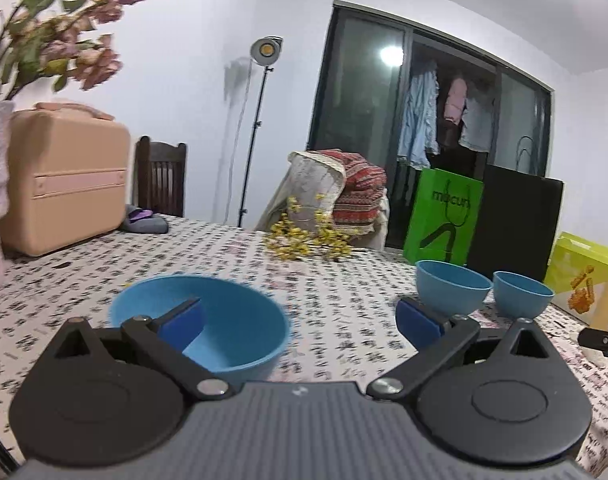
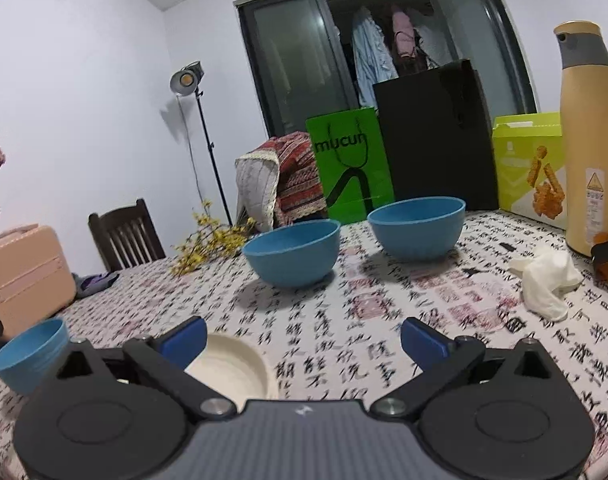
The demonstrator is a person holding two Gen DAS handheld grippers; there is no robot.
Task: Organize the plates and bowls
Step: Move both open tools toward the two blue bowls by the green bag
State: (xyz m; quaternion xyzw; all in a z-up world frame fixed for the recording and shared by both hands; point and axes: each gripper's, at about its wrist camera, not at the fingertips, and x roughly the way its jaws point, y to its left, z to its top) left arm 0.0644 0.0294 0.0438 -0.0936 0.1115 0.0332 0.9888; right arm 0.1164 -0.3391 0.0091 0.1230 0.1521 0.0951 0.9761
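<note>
My left gripper (image 1: 300, 322) is open just above the table. A blue bowl (image 1: 240, 332) sits close in front of it, and the left pad (image 1: 182, 322) overlaps the bowl's opening. Two more blue bowls (image 1: 452, 286) (image 1: 522, 296) stand side by side farther right. My right gripper (image 2: 304, 340) is open too, low over the tablecloth. A white dish (image 2: 236, 368) lies under its left finger, partly hidden. The pair of blue bowls (image 2: 292, 254) (image 2: 418, 228) stands ahead of it, and the third blue bowl (image 2: 30, 354) is at the far left.
On the patterned tablecloth (image 2: 384, 304) are a crumpled white cloth (image 2: 544, 280), a tall tan flask (image 2: 592, 140), a snack box (image 2: 530, 164), green (image 2: 350, 168) and black (image 2: 436, 136) bags, yellow flowers (image 1: 308, 240), a pink case (image 1: 64, 184) and a vase at the left.
</note>
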